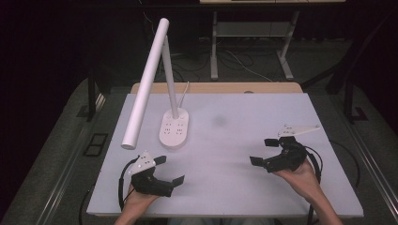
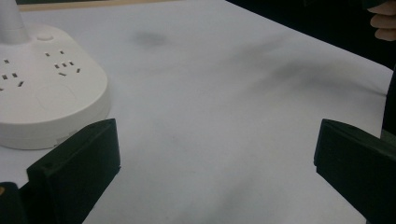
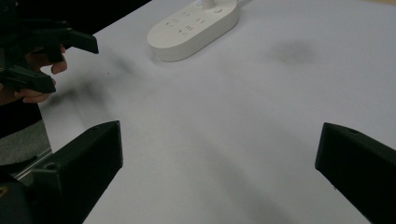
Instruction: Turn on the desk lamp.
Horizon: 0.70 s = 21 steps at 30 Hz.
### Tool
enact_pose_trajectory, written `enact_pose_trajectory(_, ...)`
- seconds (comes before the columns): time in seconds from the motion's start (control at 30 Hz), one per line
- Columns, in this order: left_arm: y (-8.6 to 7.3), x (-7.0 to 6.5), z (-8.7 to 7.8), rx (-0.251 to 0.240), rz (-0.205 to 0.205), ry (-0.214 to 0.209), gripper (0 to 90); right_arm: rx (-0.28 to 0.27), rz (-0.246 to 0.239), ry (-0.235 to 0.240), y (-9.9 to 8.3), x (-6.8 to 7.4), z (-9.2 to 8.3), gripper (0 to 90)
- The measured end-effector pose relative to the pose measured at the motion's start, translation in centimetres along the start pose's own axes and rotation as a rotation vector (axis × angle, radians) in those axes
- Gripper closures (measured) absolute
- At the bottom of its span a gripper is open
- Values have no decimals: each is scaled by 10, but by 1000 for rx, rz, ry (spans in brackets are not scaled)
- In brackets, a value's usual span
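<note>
A white desk lamp stands at the table's back left, its oval base (image 1: 174, 129) carrying several sockets and its long tube head (image 1: 145, 79) slanting forward and left. My left gripper (image 1: 170, 169) rests near the front left edge, open, nothing between its jaws; the lamp base (image 2: 44, 84) lies just ahead to its left. My right gripper (image 1: 264, 151) sits at the front right, open and empty, facing left across the table toward the lamp base (image 3: 194, 28) and the left gripper (image 3: 56, 60).
The white table top (image 1: 225, 140) spreads between the grippers, with a faint dark smudge (image 1: 219, 121) near its middle. A lamp cable (image 1: 184, 91) runs off the back edge. Beyond are a wooden strip, desk legs (image 1: 214, 47) and floor cables.
</note>
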<state>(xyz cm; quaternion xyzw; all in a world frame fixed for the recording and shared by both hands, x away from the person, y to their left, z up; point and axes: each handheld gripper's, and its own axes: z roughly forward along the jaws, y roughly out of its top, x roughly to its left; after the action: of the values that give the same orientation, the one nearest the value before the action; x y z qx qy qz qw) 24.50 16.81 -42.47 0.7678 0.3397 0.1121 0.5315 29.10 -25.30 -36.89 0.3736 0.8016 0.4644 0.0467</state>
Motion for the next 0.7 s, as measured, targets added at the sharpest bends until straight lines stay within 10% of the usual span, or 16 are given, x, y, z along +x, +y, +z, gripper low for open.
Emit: enact_pose_trajectory(0.7, 0, 0, 1, 0, 0, -2, 0, 24, -36, 34, 35, 4, 26, 5)
